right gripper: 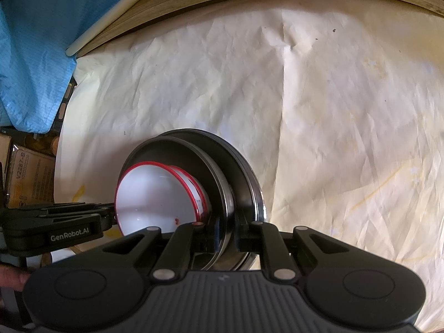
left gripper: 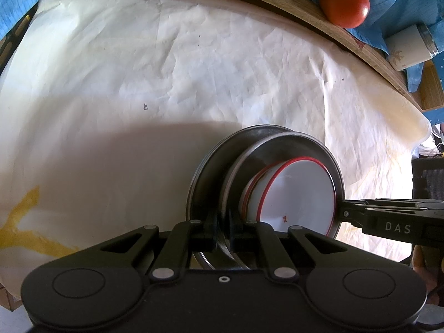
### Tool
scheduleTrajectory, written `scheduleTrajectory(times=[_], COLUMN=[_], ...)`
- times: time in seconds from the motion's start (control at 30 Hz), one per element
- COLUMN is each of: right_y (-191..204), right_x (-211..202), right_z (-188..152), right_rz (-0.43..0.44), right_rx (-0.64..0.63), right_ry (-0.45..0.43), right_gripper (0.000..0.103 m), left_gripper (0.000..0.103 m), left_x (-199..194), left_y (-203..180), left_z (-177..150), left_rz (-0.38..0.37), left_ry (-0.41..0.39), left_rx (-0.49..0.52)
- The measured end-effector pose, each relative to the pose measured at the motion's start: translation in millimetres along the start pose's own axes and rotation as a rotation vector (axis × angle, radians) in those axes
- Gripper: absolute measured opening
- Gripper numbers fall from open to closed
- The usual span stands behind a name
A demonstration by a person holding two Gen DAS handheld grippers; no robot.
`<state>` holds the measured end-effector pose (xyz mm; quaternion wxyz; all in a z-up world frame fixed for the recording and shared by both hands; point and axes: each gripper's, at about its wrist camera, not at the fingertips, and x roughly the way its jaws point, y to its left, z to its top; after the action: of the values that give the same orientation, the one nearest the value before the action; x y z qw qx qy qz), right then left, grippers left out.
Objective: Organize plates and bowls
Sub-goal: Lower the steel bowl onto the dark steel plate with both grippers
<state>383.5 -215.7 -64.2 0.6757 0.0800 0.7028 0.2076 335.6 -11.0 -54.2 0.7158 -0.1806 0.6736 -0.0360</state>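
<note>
Both grippers clamp the same stack of dishes from opposite sides. Left gripper [left gripper: 222, 231] has its jaws pinched close on the rim of a steel plate [left gripper: 211, 166], and right gripper [right gripper: 225, 234] nips the plate rim on the far side. Nested in the plates sit white bowls [left gripper: 298, 194] with red rims, one inside another. Seen through either camera the stack appears tipped on edge over the wrinkled white sheet [left gripper: 166, 69]; I cannot tell whether it touches it. Beyond the table's wooden edge [left gripper: 305, 19] lie a tomato [left gripper: 344, 2], a white flask [left gripper: 410, 47] and blue cloth [right gripper: 33, 55].
</note>
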Motion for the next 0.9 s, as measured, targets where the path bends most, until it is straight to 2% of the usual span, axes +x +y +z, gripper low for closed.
scheduleTrajectory(times=[0.2,0.53,0.77,0.9], right_y=[-0.2,0.9,-0.1,-2.7], right_x=[-2.2,-5.1,-8.1,-10.1], right_z=[0.1,-0.5,-1.2,-1.1], right_rz=[-0.006,-0.012,-0.027,-0.024], right_rx=[0.002,0.003,0.011,0.016], right_ry=[-0.007,-0.016,-0.025,-0.028], right_gripper=[0.014,0.015,0.023,0.022], left_gripper=[0.013,0.017,0.02,0.023], left_x=[-3.4,-6.0,-9.0,-11.1], left_y=[-0.1,0.0,0.9,1.8], left_z=[-0.1,-1.8,-2.2,-2.4], left_rz=[0.011,0.018,0.026,0.03], left_ry=[-0.02,-0.033,-0.044,-0.052], left_rx=[0.002,-0.006,-0.006,-0.012])
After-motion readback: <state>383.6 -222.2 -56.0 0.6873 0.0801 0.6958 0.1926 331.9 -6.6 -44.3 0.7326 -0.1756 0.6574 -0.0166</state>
